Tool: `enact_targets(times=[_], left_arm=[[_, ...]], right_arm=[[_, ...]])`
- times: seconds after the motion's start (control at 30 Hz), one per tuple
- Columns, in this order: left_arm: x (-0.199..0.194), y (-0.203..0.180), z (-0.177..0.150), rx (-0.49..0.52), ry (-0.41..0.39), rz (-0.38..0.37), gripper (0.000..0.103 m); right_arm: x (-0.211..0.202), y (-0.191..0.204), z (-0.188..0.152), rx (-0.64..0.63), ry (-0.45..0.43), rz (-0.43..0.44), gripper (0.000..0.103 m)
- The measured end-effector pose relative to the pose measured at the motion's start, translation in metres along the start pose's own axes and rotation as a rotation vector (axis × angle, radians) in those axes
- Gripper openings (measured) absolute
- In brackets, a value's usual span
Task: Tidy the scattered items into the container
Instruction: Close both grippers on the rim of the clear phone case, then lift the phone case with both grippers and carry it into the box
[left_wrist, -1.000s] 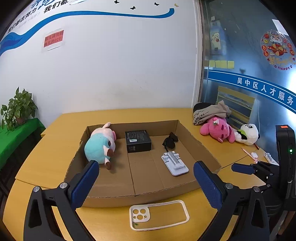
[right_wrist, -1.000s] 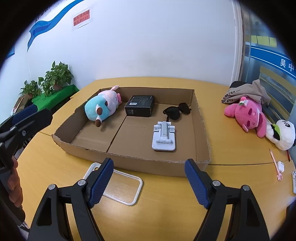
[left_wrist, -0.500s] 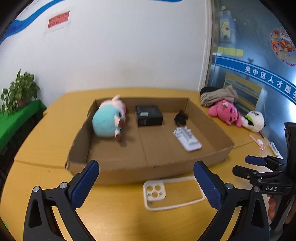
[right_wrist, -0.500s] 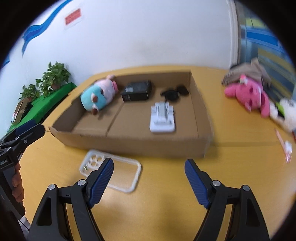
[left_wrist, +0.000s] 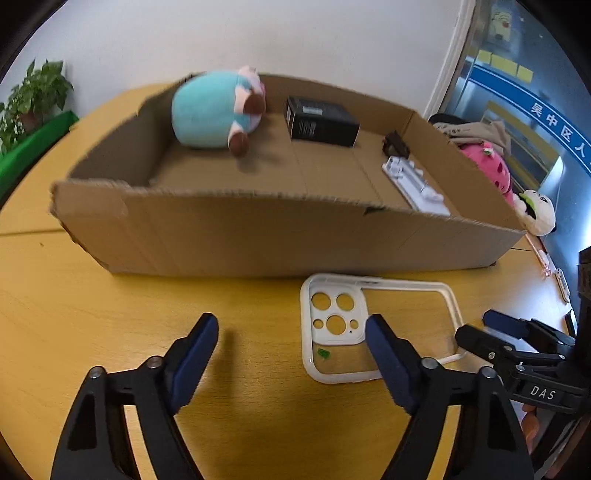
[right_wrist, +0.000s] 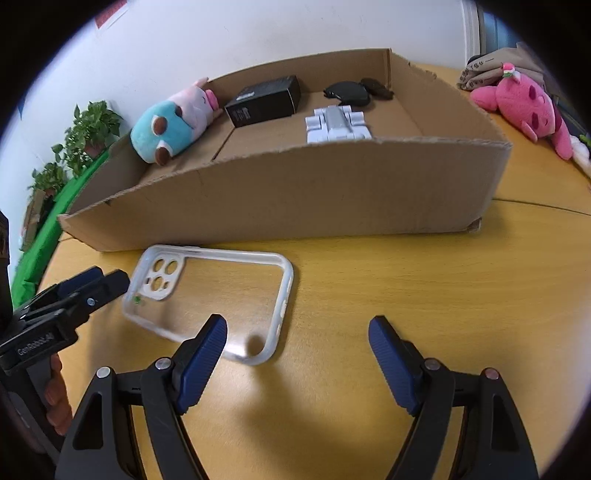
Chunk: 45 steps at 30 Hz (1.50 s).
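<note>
A clear phone case (left_wrist: 376, 328) with a white rim lies flat on the yellow table, just in front of the shallow cardboard box (left_wrist: 280, 236); it also shows in the right wrist view (right_wrist: 214, 299). My left gripper (left_wrist: 291, 350) is open low over the table, its right finger over the case's near edge. My right gripper (right_wrist: 297, 354) is open, its left finger at the case's near corner. The box (right_wrist: 295, 192) holds a teal and pink plush (left_wrist: 214, 110), a black carton (left_wrist: 321, 122), sunglasses (right_wrist: 354, 90) and a white phone stand (right_wrist: 336, 123).
A pink plush (right_wrist: 524, 107), a panda plush (left_wrist: 535, 210) and a beige cloth (left_wrist: 476, 131) lie on the table right of the box. A pink pen (left_wrist: 541, 254) lies near the right edge. Potted plants (right_wrist: 88, 136) stand at the left.
Both grippers have come down and forward toward the table, closing in on the phone case. The box and case now look much nearer. Both stay open.
</note>
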<state>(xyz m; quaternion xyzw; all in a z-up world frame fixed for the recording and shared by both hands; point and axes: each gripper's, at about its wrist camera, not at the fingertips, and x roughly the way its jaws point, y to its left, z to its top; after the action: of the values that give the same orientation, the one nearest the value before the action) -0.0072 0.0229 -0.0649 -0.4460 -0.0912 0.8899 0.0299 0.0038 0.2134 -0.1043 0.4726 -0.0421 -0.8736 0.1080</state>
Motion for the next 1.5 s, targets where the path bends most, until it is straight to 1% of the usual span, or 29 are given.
enact_targets(times=[0.1, 0.13, 0.17, 0.2, 0.27, 0.3, 0.33, 0.37, 0.4, 0.43, 0.47, 0.53, 0.6, 0.67, 0.73, 0.8, 0.93, 1.0, 1.13, 1.27, 1.37, 1.43, 1.5], left_arm=[[0.01, -0.006, 0.0, 0.029, 0.026, 0.014, 0.07], [0.012, -0.008, 0.001, 0.046, 0.03, 0.024, 0.067], [0.012, -0.01, 0.001, 0.056, 0.031, 0.029, 0.065], [0.013, -0.012, 0.001, 0.064, 0.033, 0.031, 0.06], [0.013, -0.013, 0.0, 0.08, 0.035, 0.048, 0.052], [0.013, -0.014, 0.0, 0.086, 0.033, 0.059, 0.047], [0.013, -0.014, -0.001, 0.091, 0.032, 0.065, 0.041], [0.013, -0.014, -0.002, 0.091, 0.031, 0.057, 0.038], [0.012, -0.014, -0.002, 0.089, 0.031, 0.043, 0.029], [0.012, -0.014, -0.003, 0.087, 0.034, 0.023, 0.017], [0.011, -0.014, -0.003, 0.085, 0.037, 0.008, 0.013], [0.009, -0.015, -0.006, 0.093, 0.035, 0.012, 0.013], [0.007, -0.017, -0.007, 0.102, 0.035, 0.02, 0.013], [0.004, -0.017, -0.009, 0.107, 0.04, 0.019, 0.013], [0.001, -0.016, -0.011, 0.102, 0.046, 0.006, 0.008], [-0.005, -0.016, -0.012, 0.1, 0.04, -0.001, 0.007], [-0.036, -0.024, -0.005, 0.123, -0.035, 0.016, 0.006], [-0.061, -0.029, 0.007, 0.133, -0.104, 0.037, 0.005], [-0.102, -0.029, 0.037, 0.123, -0.218, 0.018, 0.005], [-0.134, -0.028, 0.068, 0.14, -0.299, 0.01, 0.005], [-0.148, -0.024, 0.092, 0.139, -0.34, 0.015, 0.005], [-0.155, -0.02, 0.106, 0.14, -0.362, 0.031, 0.005], [-0.157, -0.016, 0.119, 0.139, -0.369, 0.042, 0.005]], right_arm=[[0.003, 0.005, 0.001, -0.045, 0.0, -0.039, 0.078], [0.004, 0.007, 0.0, -0.065, 0.0, -0.058, 0.075], [0.005, 0.01, -0.001, -0.086, -0.002, -0.085, 0.069], [0.005, 0.012, -0.002, -0.107, -0.006, -0.11, 0.066], [0.004, 0.013, -0.003, -0.118, -0.013, -0.11, 0.061], [0.003, 0.013, -0.003, -0.118, -0.015, -0.109, 0.059], [0.003, 0.013, -0.004, -0.121, -0.016, -0.107, 0.054], [0.002, 0.014, -0.004, -0.124, -0.015, -0.101, 0.047], [0.001, 0.015, -0.004, -0.133, -0.014, -0.092, 0.043], [0.001, 0.018, -0.004, -0.144, -0.012, -0.081, 0.033], [0.001, 0.021, -0.004, -0.155, -0.011, -0.072, 0.022], [0.0, 0.026, -0.006, -0.176, -0.007, -0.053, 0.009], [0.0, 0.028, -0.008, -0.174, -0.01, -0.052, 0.009], [-0.003, 0.025, -0.012, -0.152, -0.017, -0.023, 0.008], [-0.006, 0.021, -0.016, -0.129, -0.025, -0.005, 0.008], [-0.011, 0.018, -0.019, -0.113, -0.03, 0.01, 0.008], [-0.035, 0.027, -0.024, -0.148, -0.094, 0.004, 0.008], [-0.052, 0.035, -0.02, -0.169, -0.132, 0.006, 0.008], [-0.095, 0.049, 0.005, -0.2, -0.248, 0.015, 0.009], [-0.123, 0.054, 0.044, -0.206, -0.338, 0.04, 0.009], [-0.128, 0.061, 0.071, -0.229, -0.367, 0.05, 0.008], [-0.126, 0.065, 0.09, -0.23, -0.364, 0.078, 0.008], [-0.124, 0.071, 0.103, -0.239, -0.363, 0.087, 0.008]])
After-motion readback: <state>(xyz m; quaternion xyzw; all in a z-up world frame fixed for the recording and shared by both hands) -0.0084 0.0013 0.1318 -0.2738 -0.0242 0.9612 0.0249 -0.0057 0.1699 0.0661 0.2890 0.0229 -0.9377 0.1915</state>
